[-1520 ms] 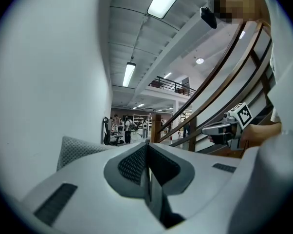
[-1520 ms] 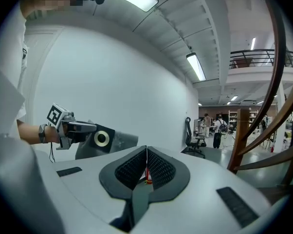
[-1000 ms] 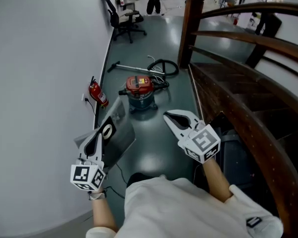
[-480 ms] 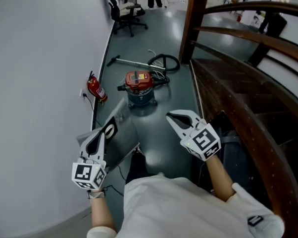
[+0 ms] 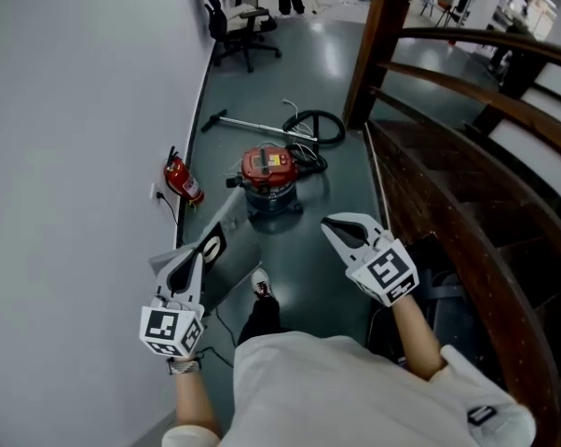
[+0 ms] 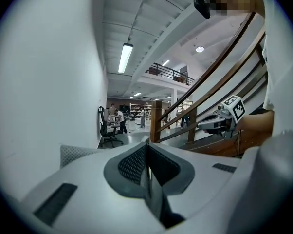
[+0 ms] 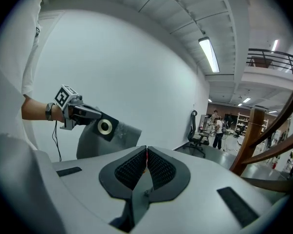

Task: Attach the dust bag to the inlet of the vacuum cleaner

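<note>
A grey-green floor [image 5: 336,73] runs beside a white wall, and the vacuum cleaner [image 5: 268,177] stands well ahead of both tools. The left tool [image 5: 198,254] is clenched on the collar of the dust bag [image 5: 232,254], so the bag hangs free. The right tool [image 5: 330,223] is clenched on nothing, probably spare for fitting.

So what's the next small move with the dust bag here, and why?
Probably carry the dust bag forward and down toward the vacuum cleaner. The left gripper is clamped on it, the right gripper is shut and empty, and the vacuum stands on the floor ahead, apart from both.
</note>
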A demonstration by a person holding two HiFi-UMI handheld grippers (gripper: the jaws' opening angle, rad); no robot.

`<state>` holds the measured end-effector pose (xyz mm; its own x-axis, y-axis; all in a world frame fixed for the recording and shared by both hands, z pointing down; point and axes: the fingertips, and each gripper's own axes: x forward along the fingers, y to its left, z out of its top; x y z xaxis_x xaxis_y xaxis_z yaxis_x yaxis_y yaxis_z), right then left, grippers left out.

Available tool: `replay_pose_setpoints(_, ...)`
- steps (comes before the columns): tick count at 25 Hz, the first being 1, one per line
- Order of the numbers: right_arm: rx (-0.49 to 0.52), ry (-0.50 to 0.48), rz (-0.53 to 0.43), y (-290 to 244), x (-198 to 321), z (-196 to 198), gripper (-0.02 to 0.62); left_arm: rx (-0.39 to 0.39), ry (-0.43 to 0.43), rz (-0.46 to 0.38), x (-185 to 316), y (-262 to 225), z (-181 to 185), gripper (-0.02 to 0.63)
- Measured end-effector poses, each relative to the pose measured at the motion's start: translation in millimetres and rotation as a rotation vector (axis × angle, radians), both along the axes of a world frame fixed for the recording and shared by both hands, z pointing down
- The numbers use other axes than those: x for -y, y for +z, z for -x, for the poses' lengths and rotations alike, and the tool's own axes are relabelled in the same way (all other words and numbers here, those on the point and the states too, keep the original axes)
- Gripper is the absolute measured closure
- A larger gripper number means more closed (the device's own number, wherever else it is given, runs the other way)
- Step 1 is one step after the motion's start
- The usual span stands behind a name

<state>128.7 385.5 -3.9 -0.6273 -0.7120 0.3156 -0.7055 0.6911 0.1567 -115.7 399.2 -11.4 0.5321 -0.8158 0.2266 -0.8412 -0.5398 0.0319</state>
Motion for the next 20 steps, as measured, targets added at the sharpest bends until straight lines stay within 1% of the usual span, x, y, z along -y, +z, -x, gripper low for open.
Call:
replay_pose_setpoints(5, -0.016, 0.019, -0.022, 2.6, 66.9, 13.3, 0.566, 0.013, 0.015, 0.014, 64.9, 0.7, 20.3, 0.592)
replay_pose_setpoints(9, -0.024, 0.046, -0.014, 8.6, 116.0, 26.4, 0.566, 0.014, 0.018, 0.019, 111.8, 1.6, 41.1, 0.592)
replay_pose_setpoints(12, -0.055, 0.052, -0.01, 17.1, 148.0, 33.1, 0.566, 0.013, 0.02, 0.023, 144.1, 3.6, 54.0, 0.592)
replay_pose_setpoints(15, -0.077, 0.05, -0.01, 21.8, 174.8, 43.7, 0.566, 0.01, 0.022, 0.023, 173.6, 6.2, 68.1, 0.592)
replay_pose_setpoints(20, -0.047, 0.063, 0.001, 21.0, 204.7, 60.8, 0.566, 0.009, 0.026, 0.031, 212.0, 15.3, 83.1, 0.592)
